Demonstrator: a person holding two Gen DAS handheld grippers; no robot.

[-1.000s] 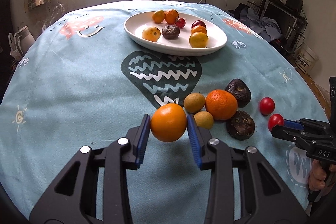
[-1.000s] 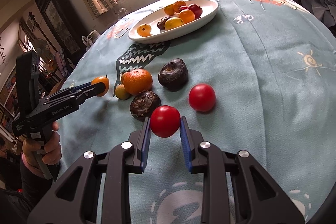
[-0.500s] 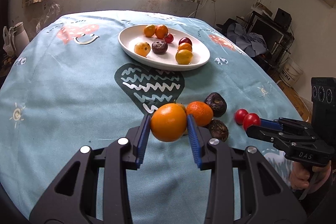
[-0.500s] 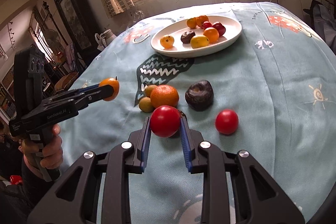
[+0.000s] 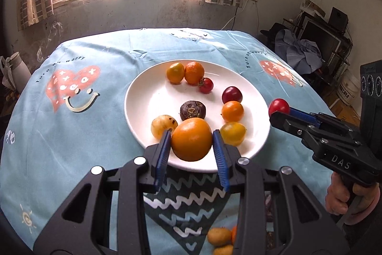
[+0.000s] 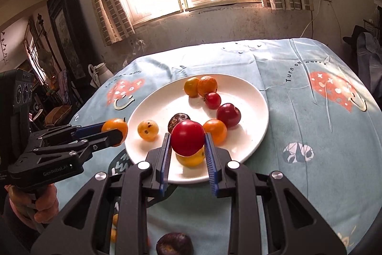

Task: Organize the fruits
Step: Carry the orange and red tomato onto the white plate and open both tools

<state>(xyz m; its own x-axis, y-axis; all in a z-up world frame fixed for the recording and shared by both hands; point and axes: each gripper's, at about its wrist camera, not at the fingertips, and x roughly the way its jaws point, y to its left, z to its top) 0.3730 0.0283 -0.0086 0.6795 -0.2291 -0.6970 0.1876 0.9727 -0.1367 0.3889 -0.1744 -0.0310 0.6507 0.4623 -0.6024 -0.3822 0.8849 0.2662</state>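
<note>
My left gripper (image 5: 191, 139) is shut on an orange fruit (image 5: 191, 139) and holds it over the near rim of the white plate (image 5: 148, 97). In the right wrist view, my right gripper (image 6: 188, 138) is shut on a red tomato (image 6: 188, 138) above the plate's (image 6: 253, 106) near side. Each gripper shows in the other's view: the right gripper (image 5: 279, 109) at the plate's right edge, the left gripper (image 6: 114, 129) at its left edge. Several fruits lie on the plate: oranges, a small tomato (image 5: 206, 85), a red plum (image 5: 232, 94), a dark wrinkled fruit (image 5: 192, 110), yellow ones.
A light blue printed cloth (image 5: 71, 111) covers the round table. Small yellow fruits (image 5: 218, 236) lie on the cloth near me, and a dark fruit (image 6: 174, 244) lies under the right gripper. A white jug (image 5: 18, 68) stands beyond the left edge; cluttered shelves (image 5: 322, 40) stand at the right.
Both grippers have moved forward and up from the loose fruits on the cloth to the plate, each carrying its fruit. The plate now looms large under the fingertips.
</note>
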